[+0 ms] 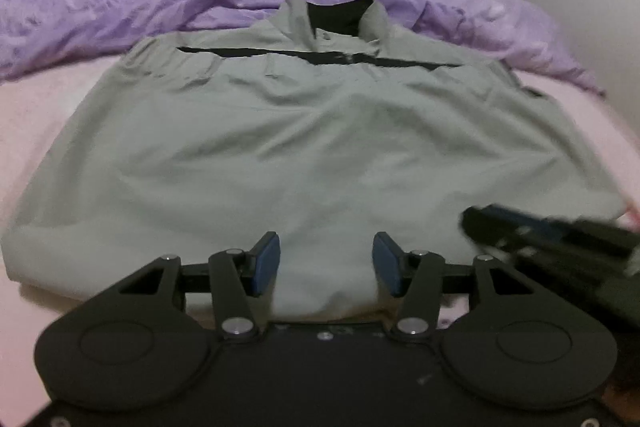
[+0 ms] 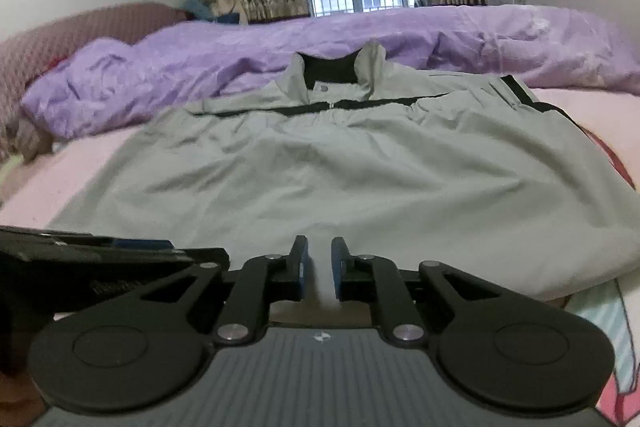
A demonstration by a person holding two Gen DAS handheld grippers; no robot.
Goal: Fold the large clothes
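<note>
The grey jacket (image 1: 312,147) lies spread on the bed (image 1: 48,115), collar (image 2: 340,67) away from the cameras and near the bunched purple quilt (image 2: 200,67), hem toward them, with a black stripe (image 2: 304,109) across the chest. Its sides look already turned in, so the body reads as a rough rectangle, and the step in hand is probably taking the near hem to fold it up toward the collar. The left hand-held gripper (image 1: 326,263) hovers over the hem with its jaws at a middling width and nothing between its blue pads (image 1: 266,263); cloth shows only behind the gap. The right hand-held gripper (image 2: 320,267) sits just beside it, jaws narrow, with a pale strip of cloth showing in the slot, but I cannot tell whether the pads pinch it or merely frame it. To do this well, the 2 grippers should move apart toward the 2 hem corners, since a grip near the middle would let the ends sag. Each should bite all layers at the edge, not just the top one. The lift should be level and even, carried far enough that the hem lands just short of the collar, then smoothed. Catching the pink sheet (image 2: 60,187) underneath is the chief risk.
</note>
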